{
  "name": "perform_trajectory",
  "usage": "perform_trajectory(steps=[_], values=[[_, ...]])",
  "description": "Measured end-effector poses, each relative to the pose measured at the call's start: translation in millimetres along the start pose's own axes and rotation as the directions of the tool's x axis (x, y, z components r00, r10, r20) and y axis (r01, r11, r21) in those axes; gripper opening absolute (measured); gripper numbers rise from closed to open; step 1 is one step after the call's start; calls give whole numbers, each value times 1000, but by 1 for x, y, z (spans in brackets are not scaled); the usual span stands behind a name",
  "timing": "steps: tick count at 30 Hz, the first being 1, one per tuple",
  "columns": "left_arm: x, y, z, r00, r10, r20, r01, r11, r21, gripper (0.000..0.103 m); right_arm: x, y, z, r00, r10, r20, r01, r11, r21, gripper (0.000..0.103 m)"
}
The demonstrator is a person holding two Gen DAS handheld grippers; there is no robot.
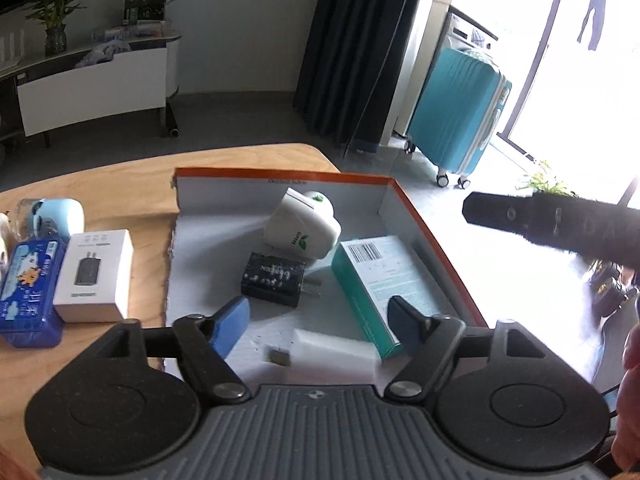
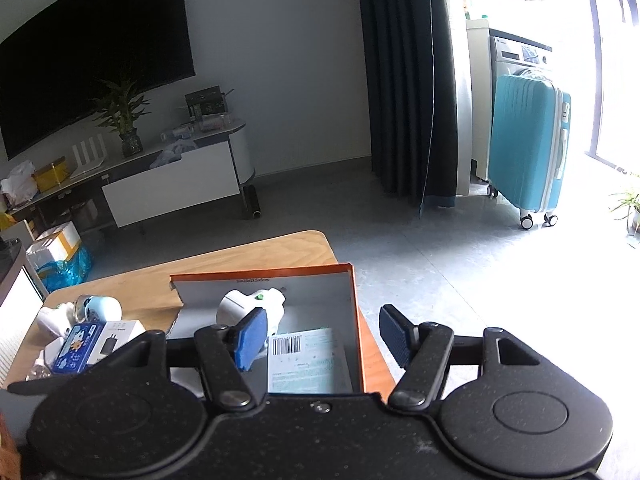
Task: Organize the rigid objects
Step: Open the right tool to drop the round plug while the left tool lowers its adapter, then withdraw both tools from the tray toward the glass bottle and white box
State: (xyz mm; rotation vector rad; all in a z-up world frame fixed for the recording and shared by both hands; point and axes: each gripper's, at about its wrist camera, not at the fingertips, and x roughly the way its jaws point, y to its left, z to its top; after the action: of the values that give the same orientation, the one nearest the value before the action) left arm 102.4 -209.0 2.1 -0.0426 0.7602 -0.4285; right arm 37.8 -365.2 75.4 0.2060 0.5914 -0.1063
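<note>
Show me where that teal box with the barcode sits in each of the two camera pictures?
Left wrist view: the teal box lies right of centre, inside the orange tray, against its right wall, beside the black charger.
Right wrist view: the teal box sits low at centre, between the open gripper's fingers, partly hidden by the gripper body.
Shared landmark: the white plug lying behind it in the tray.

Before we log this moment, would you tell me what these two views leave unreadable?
- Black charger: hidden in the right wrist view by that gripper's body.
- White block in the orange box: near end behind the left gripper.
- Items left of the blue pack: cut by the frame edge.
</note>
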Motion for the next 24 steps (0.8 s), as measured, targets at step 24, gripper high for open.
perform_trajectory(steps=[24], values=[[-64,48,4,979,205,5,-204,975,-93,99,-26,51,-15,999,49,-19,-51,995,-85,86]])
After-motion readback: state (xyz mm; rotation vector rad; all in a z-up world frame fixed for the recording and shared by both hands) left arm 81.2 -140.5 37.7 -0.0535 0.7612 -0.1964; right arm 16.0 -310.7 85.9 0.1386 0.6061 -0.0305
